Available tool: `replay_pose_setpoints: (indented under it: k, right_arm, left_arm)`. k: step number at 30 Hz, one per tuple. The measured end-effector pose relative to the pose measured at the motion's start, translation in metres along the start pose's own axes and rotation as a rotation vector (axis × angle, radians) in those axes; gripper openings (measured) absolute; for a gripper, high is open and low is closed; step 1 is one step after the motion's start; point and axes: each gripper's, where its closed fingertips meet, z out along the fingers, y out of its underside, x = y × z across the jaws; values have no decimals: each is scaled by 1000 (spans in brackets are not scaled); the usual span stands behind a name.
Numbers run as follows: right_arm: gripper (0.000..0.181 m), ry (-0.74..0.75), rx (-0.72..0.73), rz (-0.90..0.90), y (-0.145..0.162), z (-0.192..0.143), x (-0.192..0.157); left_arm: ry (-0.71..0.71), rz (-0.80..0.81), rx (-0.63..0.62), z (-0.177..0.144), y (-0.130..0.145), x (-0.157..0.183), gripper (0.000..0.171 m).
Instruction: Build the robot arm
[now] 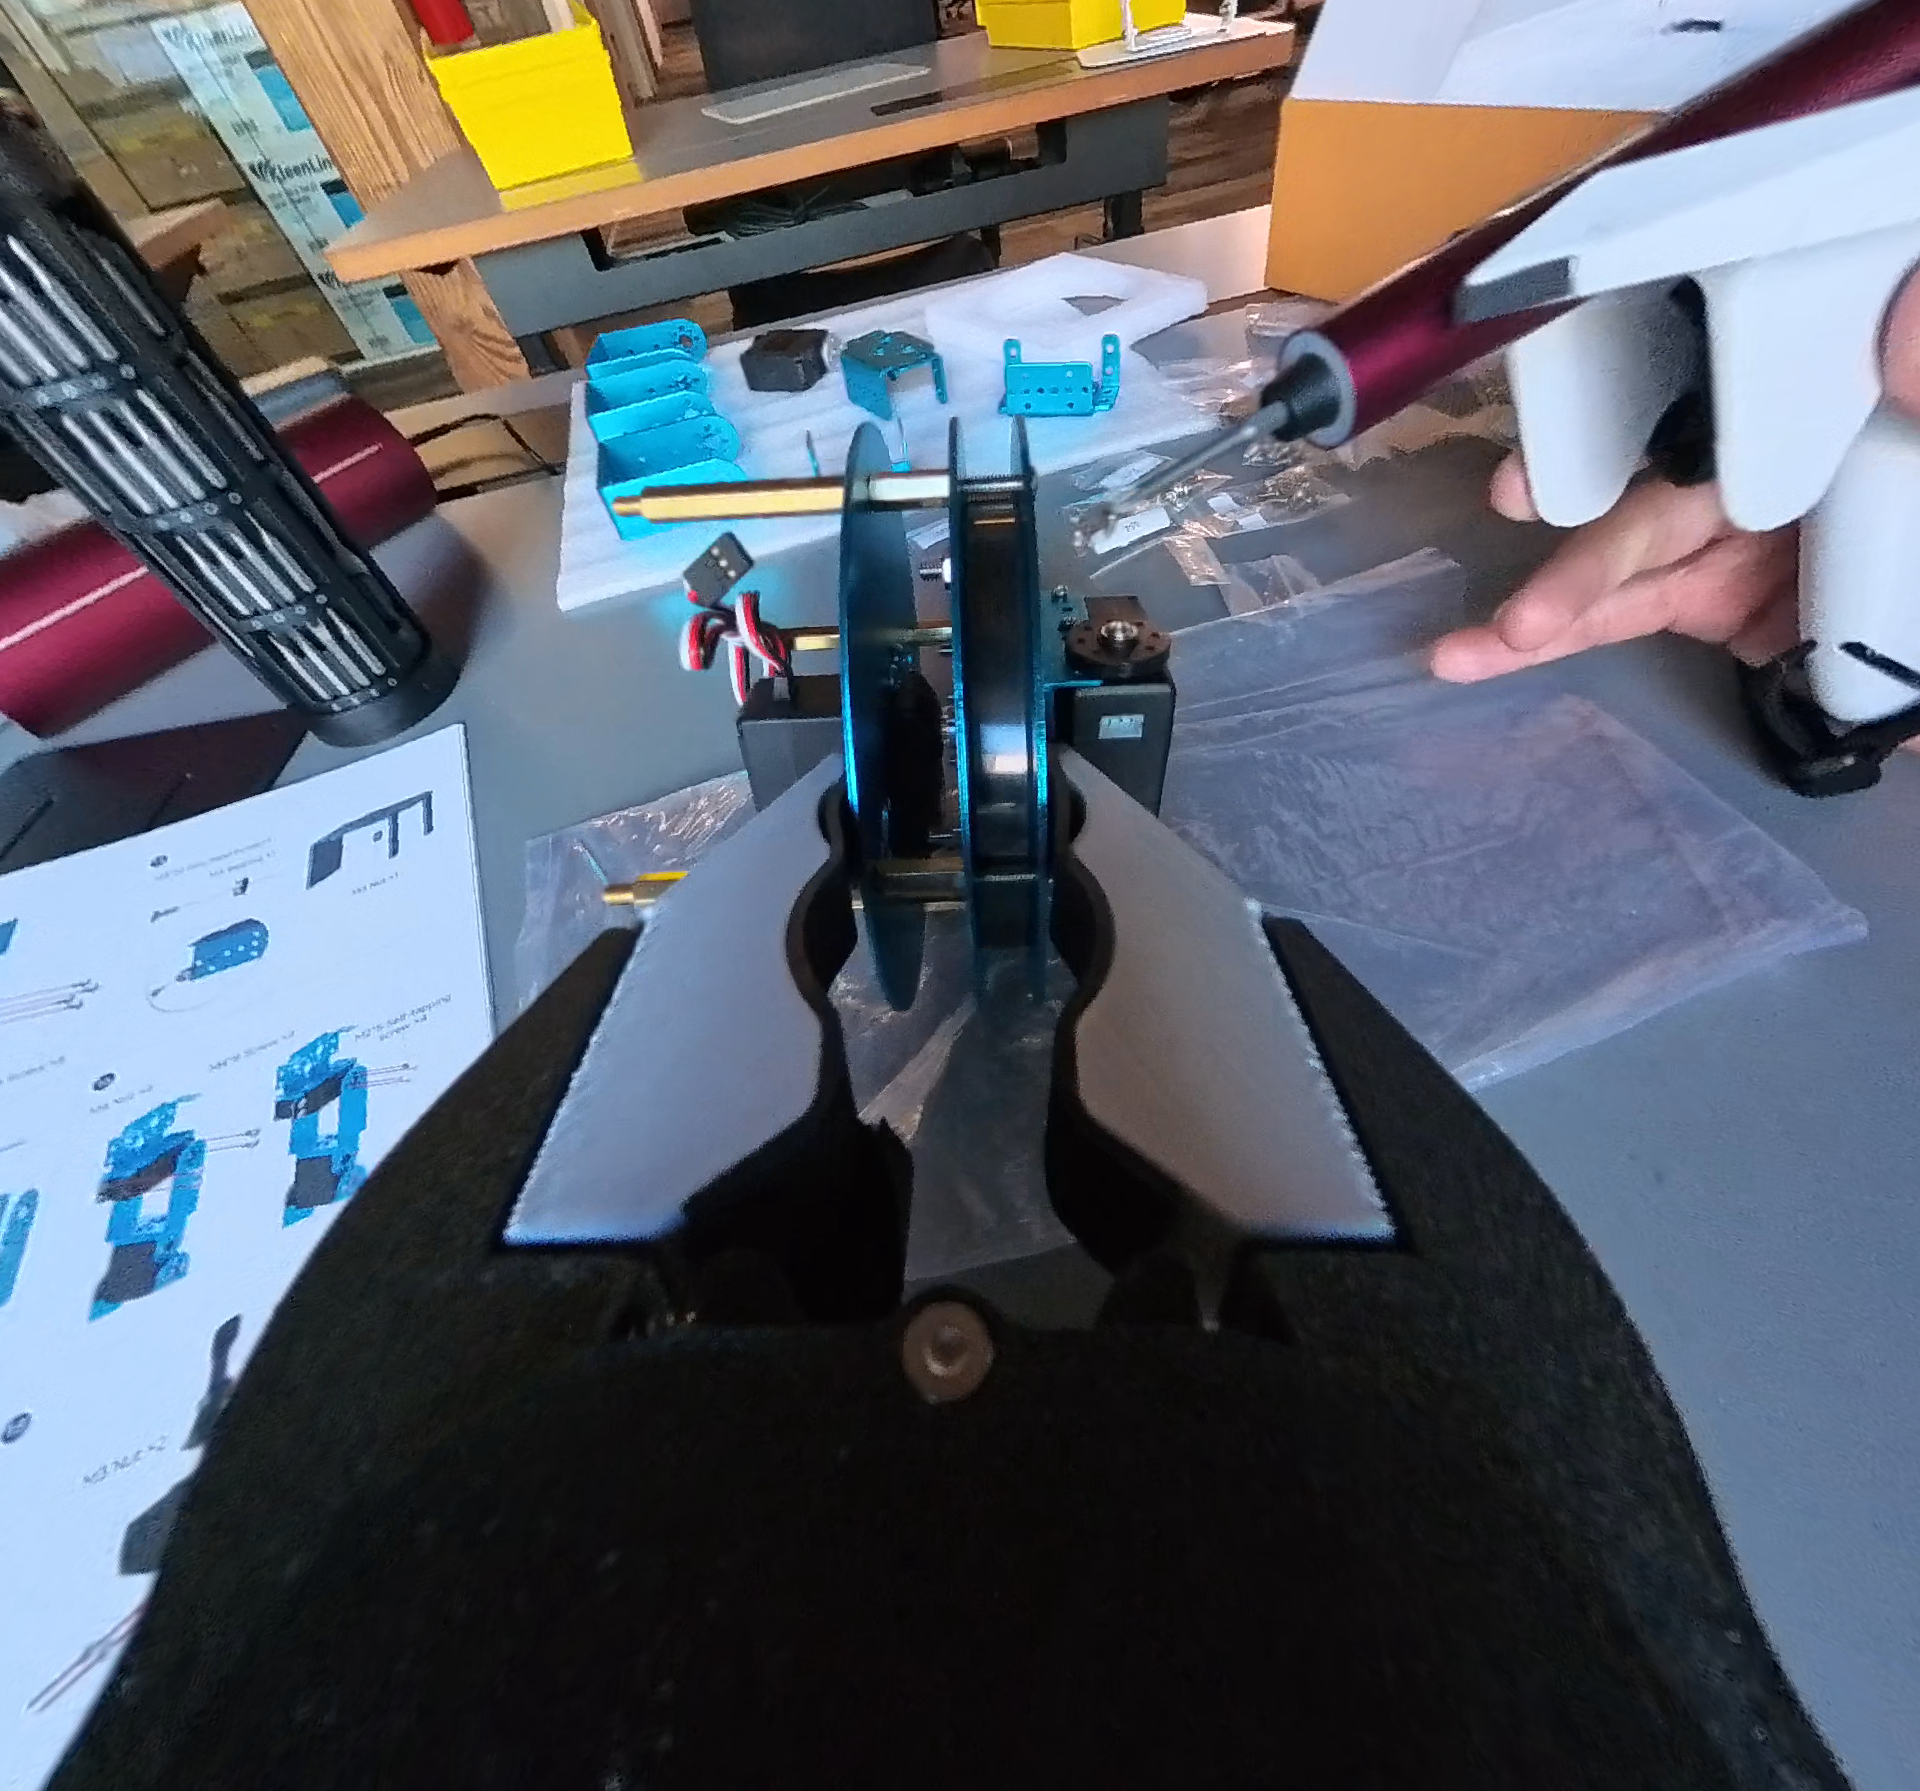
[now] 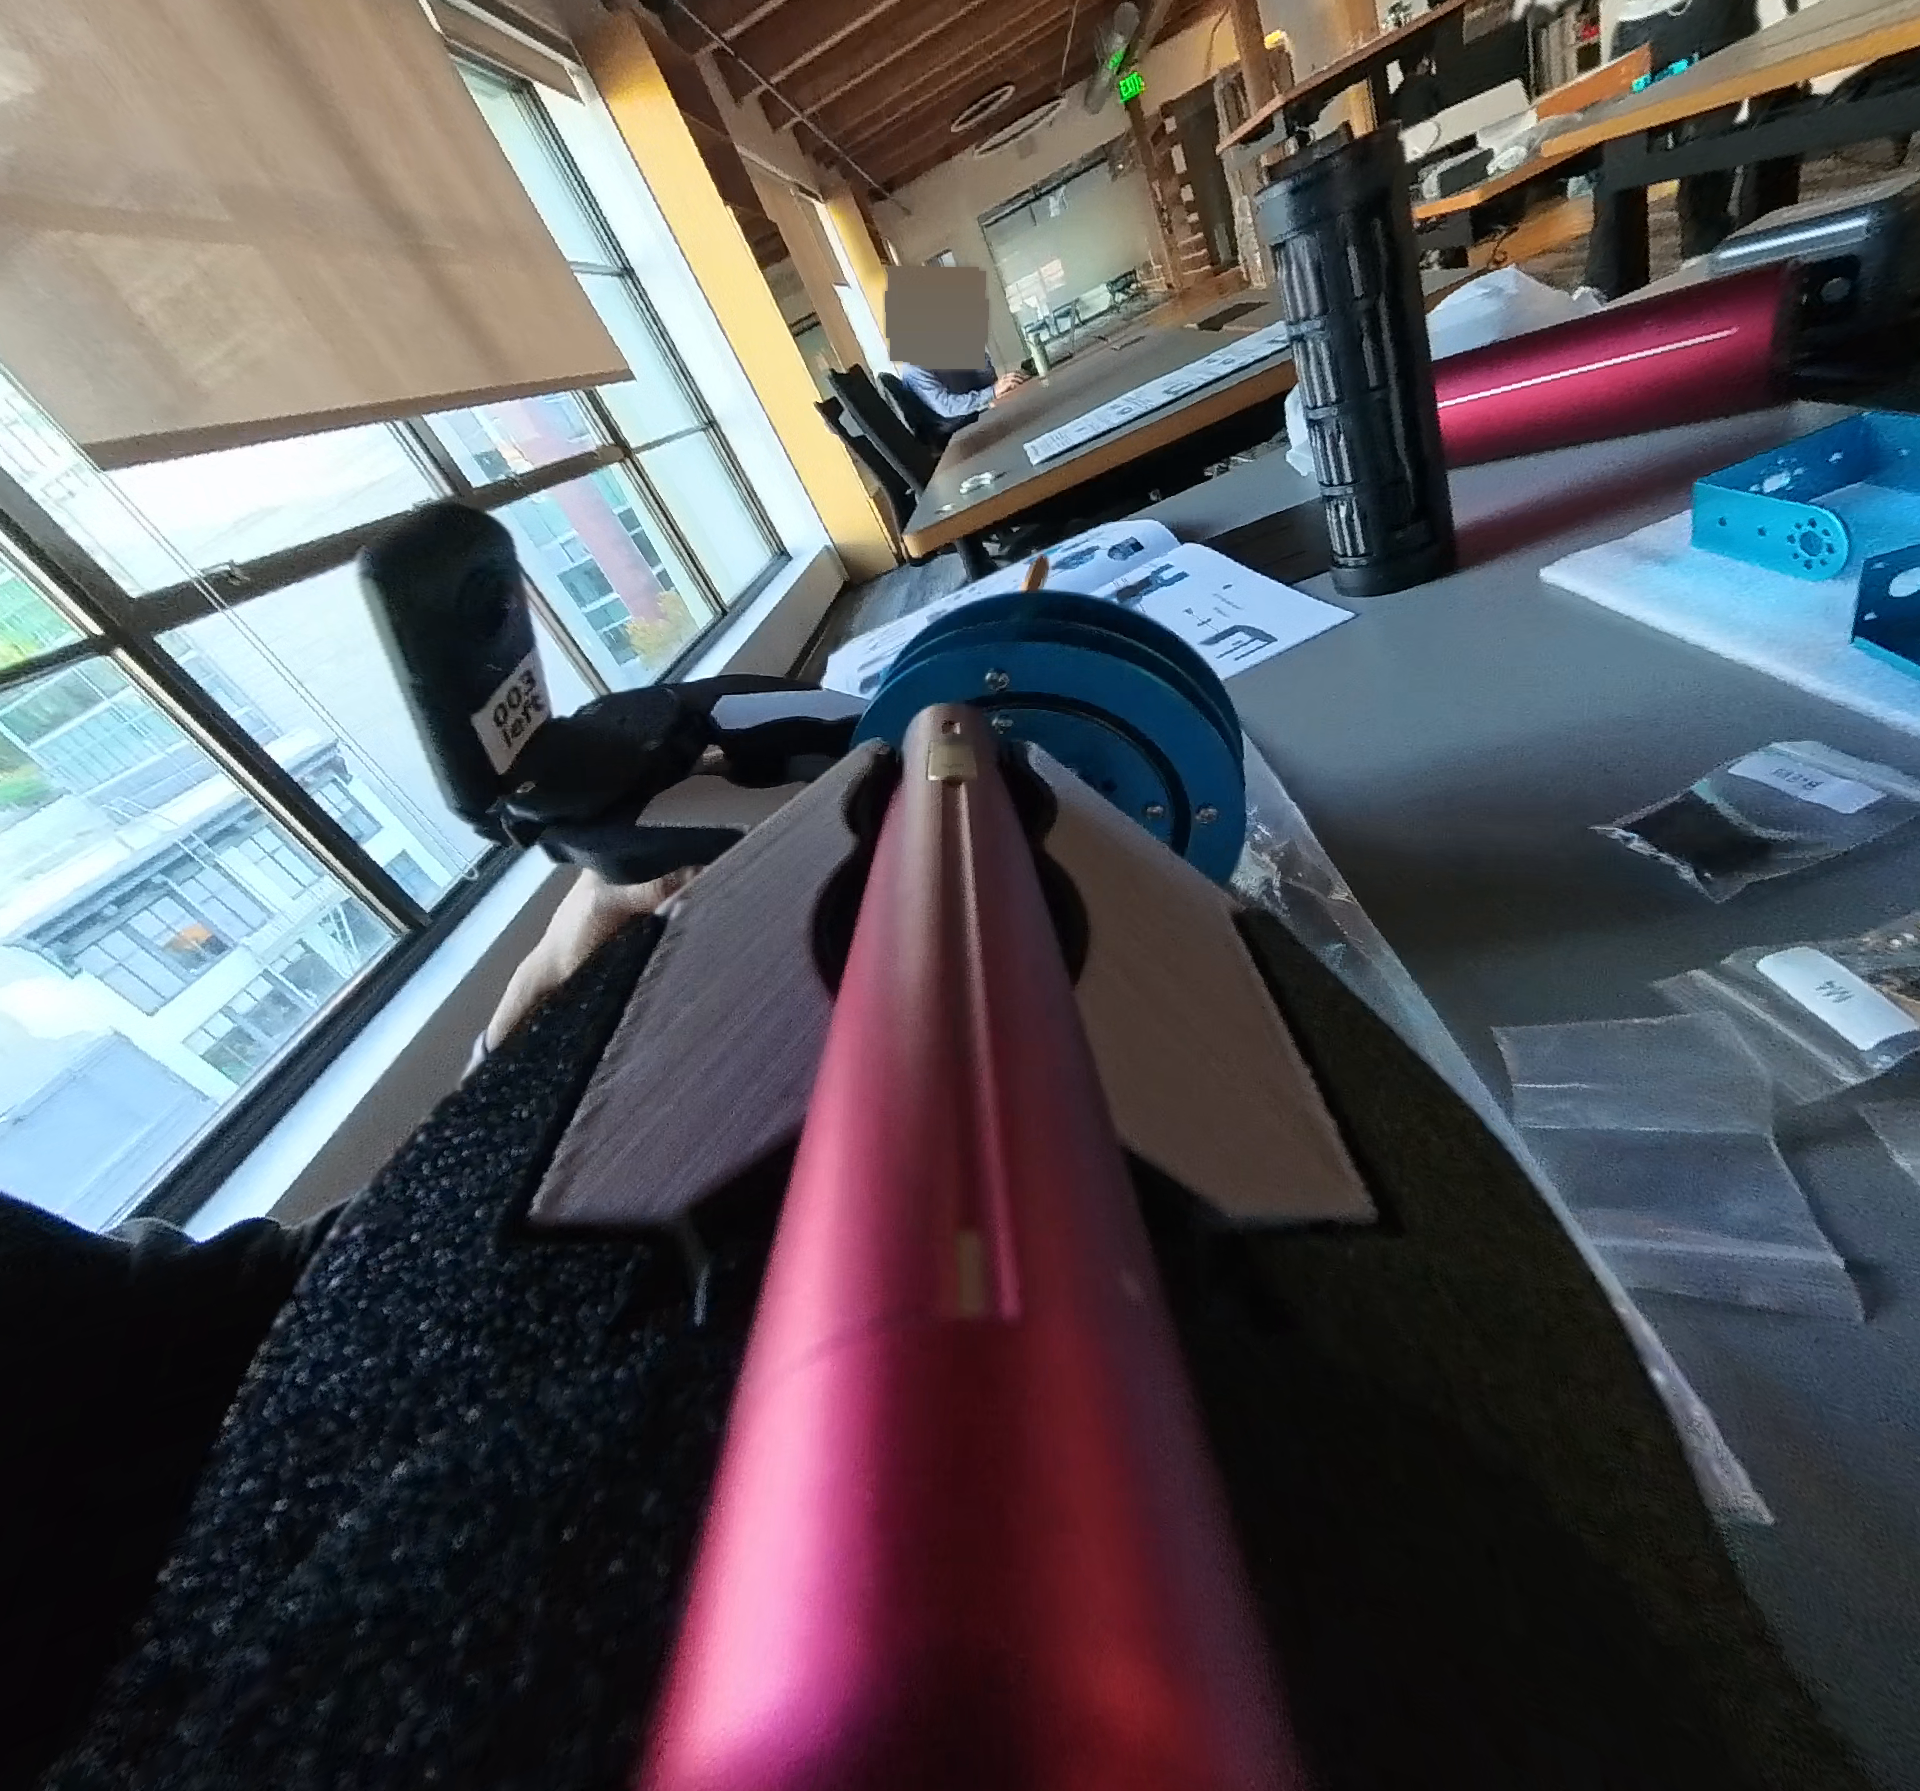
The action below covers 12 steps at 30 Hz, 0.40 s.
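Note:
My left gripper [image 1: 948, 806] is shut on a blue two-disc assembly [image 1: 992, 661], with one finger on each outer face. The discs stand on edge, joined by brass standoffs [image 1: 727, 502], with a black servo [image 1: 1120, 702] on the right side and red-white-black wires [image 1: 727, 640] on the left. My right gripper [image 2: 951, 785] is shut on a maroon electric screwdriver [image 2: 935, 1222] that points at the flat face of the assembly [image 2: 1122, 733]. In the left wrist view the screwdriver [image 1: 1558, 224] comes in from the upper right, with its bit tip [image 1: 1143, 484] apart from the discs.
An open instruction booklet [image 1: 239, 1014] lies at the left. A black cylindrical bit holder [image 1: 208, 515] and a maroon case [image 1: 104, 598] stand behind it. Blue brackets [image 1: 665, 432] sit on white foam [image 1: 665, 557]. Small screw bags [image 1: 1195, 494] and a large clear bag [image 1: 1455, 858] lie at the right. The tips of one gripper are about 10 cm away from the tips of the other.

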Motion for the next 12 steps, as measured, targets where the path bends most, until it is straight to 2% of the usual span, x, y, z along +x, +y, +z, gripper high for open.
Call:
replay_pose_setpoints:
  k: [4, 12]
  right_arm:
    - [19, -24, -7, 36, 4, 4, -3]
    - [22, -1, -49, -14, 14, 15, -10]
  left_arm:
    - [1, -25, -5, 0, 1, -2, 33]
    - [-14, -28, -9, 0, 1, -2, 33]
